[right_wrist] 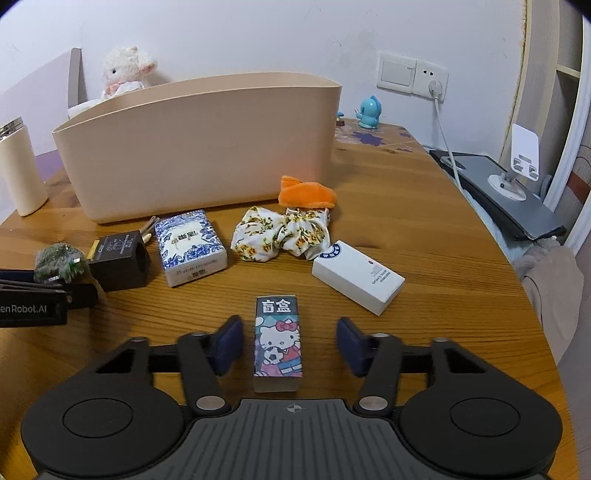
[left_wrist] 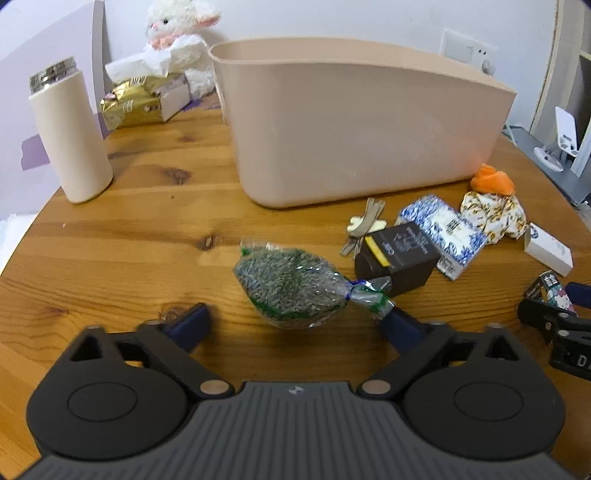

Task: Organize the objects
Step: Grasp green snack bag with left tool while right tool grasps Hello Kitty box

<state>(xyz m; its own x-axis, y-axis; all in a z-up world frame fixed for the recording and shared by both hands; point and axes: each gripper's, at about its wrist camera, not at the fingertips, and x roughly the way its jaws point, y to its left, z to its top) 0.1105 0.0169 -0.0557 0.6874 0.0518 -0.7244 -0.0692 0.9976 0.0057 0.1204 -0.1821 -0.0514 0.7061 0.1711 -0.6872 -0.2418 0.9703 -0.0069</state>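
My right tongs (right_wrist: 290, 347) are spread wide around the cartoon box (right_wrist: 278, 341), long axis along the fingers, in front of the bin (right_wrist: 199, 147). Left tongs (left_wrist: 295, 321) gape around the seed bag (left_wrist: 291, 288).

A knotty, honey-brown pine table (right_wrist: 424, 236) with a rounded edge fills the lower part of both views. Behind the table rises a plain white painted wall (right_wrist: 240, 33), evenly lit, with faint scuffs. On that wall, above the table's far right corner, sits a white rocker switch plate (right_wrist: 396, 74) joined to a white socket (right_wrist: 432, 83), from which a white cable (right_wrist: 445, 144) hangs. Right of the table lies a flat grey panel (right_wrist: 498, 195), and beyond it a pale wooden shelf upright (right_wrist: 570, 92).
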